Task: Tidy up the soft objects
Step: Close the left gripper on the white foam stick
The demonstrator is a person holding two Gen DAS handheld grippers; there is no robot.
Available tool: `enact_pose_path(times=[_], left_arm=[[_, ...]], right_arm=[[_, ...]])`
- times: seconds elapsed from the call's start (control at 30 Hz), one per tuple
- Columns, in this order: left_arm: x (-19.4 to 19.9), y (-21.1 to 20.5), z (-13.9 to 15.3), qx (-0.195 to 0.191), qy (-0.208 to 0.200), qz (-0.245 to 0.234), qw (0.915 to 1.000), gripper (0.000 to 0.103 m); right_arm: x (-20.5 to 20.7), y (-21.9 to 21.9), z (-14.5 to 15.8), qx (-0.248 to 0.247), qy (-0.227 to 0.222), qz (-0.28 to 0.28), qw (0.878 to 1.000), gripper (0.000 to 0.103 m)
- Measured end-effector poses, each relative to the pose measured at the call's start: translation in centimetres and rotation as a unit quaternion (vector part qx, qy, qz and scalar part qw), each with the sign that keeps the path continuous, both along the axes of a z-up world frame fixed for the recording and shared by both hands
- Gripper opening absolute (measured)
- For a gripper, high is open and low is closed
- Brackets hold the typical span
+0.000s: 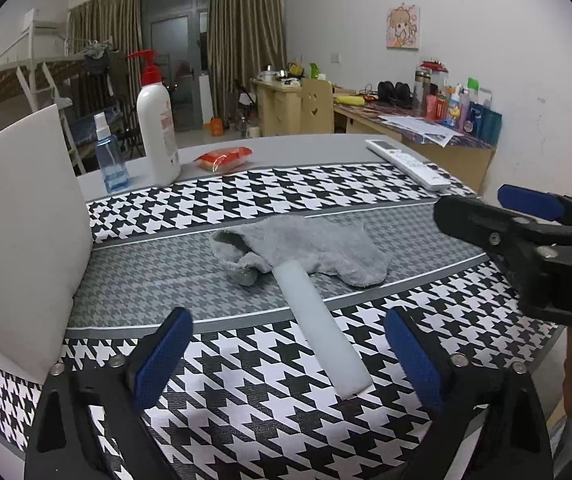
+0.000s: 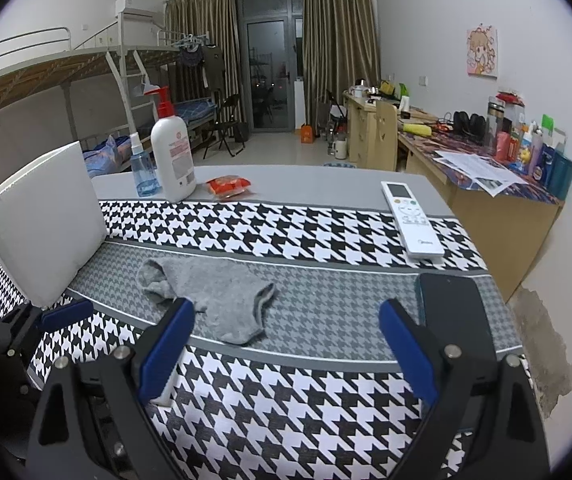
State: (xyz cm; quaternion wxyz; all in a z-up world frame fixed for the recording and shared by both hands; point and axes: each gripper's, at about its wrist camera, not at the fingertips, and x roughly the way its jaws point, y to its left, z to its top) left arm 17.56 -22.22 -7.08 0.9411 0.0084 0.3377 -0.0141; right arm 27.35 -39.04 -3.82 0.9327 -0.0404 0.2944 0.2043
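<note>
A crumpled grey cloth point(image 1: 306, 246) lies on the grey band of the houndstooth table cover; it also shows in the right wrist view point(image 2: 221, 296). A pale foam stick point(image 1: 320, 328) lies from under the cloth toward me, between the left fingers. My left gripper point(image 1: 286, 354) is open and empty, just short of the stick's near end. My right gripper point(image 2: 286, 346) is open and empty, a little before the cloth's near edge; it also shows at the right of the left wrist view point(image 1: 502, 208).
A white foam board point(image 1: 17, 240) stands at the left. At the back are a lotion pump bottle point(image 1: 157, 128), a blue spray bottle point(image 1: 110, 156) and a red snack packet point(image 1: 223, 158). A white remote point(image 2: 412, 220) and a dark phone point(image 2: 456, 312) lie at the right.
</note>
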Motion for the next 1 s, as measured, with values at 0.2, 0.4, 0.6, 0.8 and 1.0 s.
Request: enact_pose_path(times=[0.2, 0.4, 0.6, 0.8, 1.0], left_arm=[[0.8, -0.2, -0.6, 0.001, 0.024, 0.004, 0.9997, 0.082], [1.4, -0.3, -1.2, 0.0, 0.037, 0.012, 0.9992, 0.075], [1.8, -0.9, -1.9, 0.007, 0.058, 0.007, 0.9983, 0.065], [2.0, -1.4, -2.1, 0.007, 0.068, -0.003, 0.9977, 0.049], [2.3, -1.7, -2.0, 0.0, 0.065, -0.011, 0.9978, 0.028]], right_arm=[[0.1, -0.4, 0.0, 0.002, 0.001, -0.001, 1.0, 0.096], [0.3, -0.4, -0.4, 0.004, 0.005, 0.001, 1.0, 0.096], [0.6, -0.3, -1.1, 0.007, 0.016, 0.005, 1.0, 0.096], [1.6, -0.4, -1.9, 0.013, 0.038, 0.001, 0.999, 0.096], [1.8, -0.4, -2.0, 0.02, 0.044, 0.005, 0.999, 0.096]])
